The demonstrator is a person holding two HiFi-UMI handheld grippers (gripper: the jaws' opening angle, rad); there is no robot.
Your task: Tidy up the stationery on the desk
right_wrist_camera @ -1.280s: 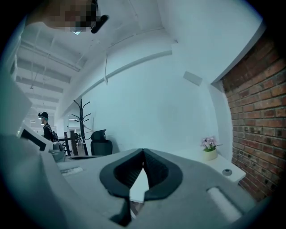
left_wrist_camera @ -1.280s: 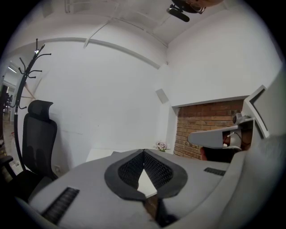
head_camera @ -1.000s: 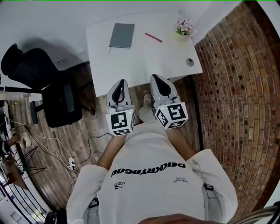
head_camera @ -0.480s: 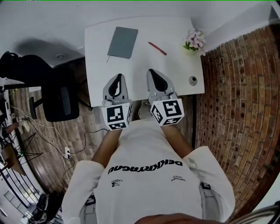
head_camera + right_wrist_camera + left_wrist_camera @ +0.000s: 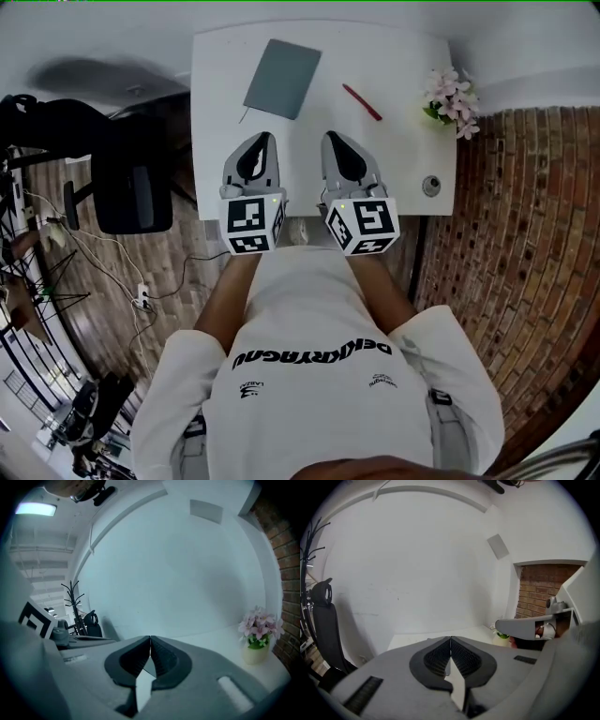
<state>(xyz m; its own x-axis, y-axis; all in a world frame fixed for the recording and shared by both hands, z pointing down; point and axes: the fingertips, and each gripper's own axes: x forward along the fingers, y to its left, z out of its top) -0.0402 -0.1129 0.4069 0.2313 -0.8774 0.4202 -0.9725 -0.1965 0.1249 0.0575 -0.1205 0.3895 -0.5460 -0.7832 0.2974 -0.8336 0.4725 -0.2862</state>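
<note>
Left gripper (image 5: 262, 141) held over near tabletop (image 5: 403, 159) edge, fingers (image 5: 437, 657) clenched, nothing gripped. Right gripper (image 5: 336, 141) just beside at 3 o'clock, fingers (image 5: 165, 659) likewise pressed together, empty. Grey notebook (image 5: 282, 79) laid flat at 12 o'clock of left gripper. Red pen (image 5: 362, 101) at 1 o'clock of right gripper, untouched.

Your head camera looks steeply down from above your shoulders: your torso fills the lower frame, and the white desk (image 5: 216, 94) lies across the top, well away. Each gripper camera rides close behind its own jaws, low over the desk, facing level toward the white wall (image 5: 417, 573). All three views share the flower pot (image 5: 448, 98). The left gripper view also catches your right gripper (image 5: 506, 624) at its right edge; the right gripper view catches your left gripper (image 5: 101, 640) at middle left.
</note>
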